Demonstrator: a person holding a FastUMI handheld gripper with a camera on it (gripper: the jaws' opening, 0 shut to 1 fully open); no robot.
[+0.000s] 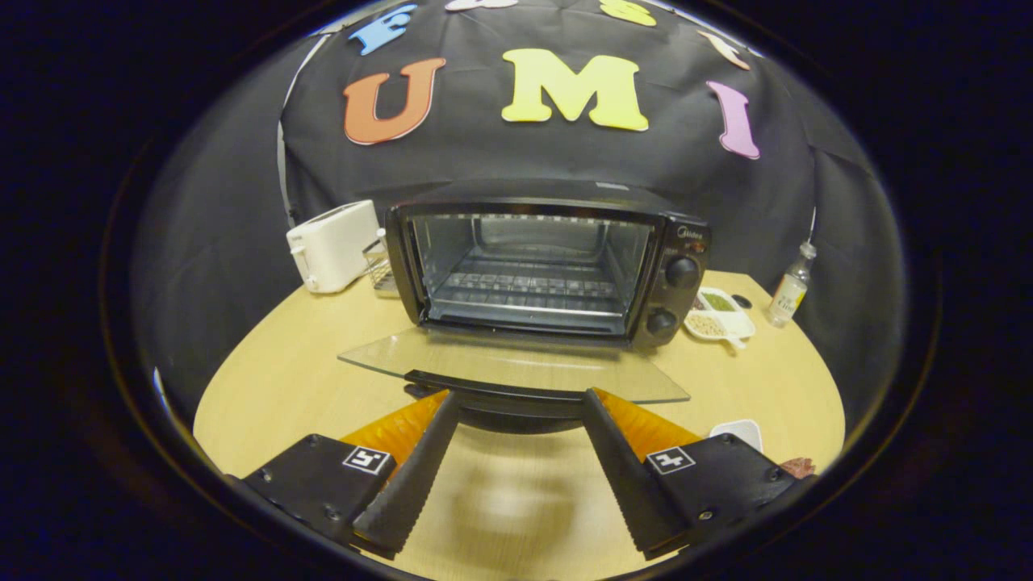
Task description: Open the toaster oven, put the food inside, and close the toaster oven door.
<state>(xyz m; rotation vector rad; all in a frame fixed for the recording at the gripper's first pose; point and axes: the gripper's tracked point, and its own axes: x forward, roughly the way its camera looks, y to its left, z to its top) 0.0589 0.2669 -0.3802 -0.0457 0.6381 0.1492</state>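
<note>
The black toaster oven (557,266) stands at the back of the round wooden table (274,387), its inside empty apart from a wire rack (524,286). Its glass door (508,363) lies folded down flat toward me. The door's dark handle (508,403) sits just at my fingertips. My gripper (520,399) is open, its fingers spread wide with the handle's ends near each tip and nothing pressed between them. A small white dish (741,432) peeks out behind the right finger, and a reddish piece of food (799,466) lies beside it, mostly hidden.
A white toaster (331,246) and a small wire basket (379,270) stand left of the oven. To its right are a divided white dish (720,316) with beans and a small bottle (791,286) near the table's edge.
</note>
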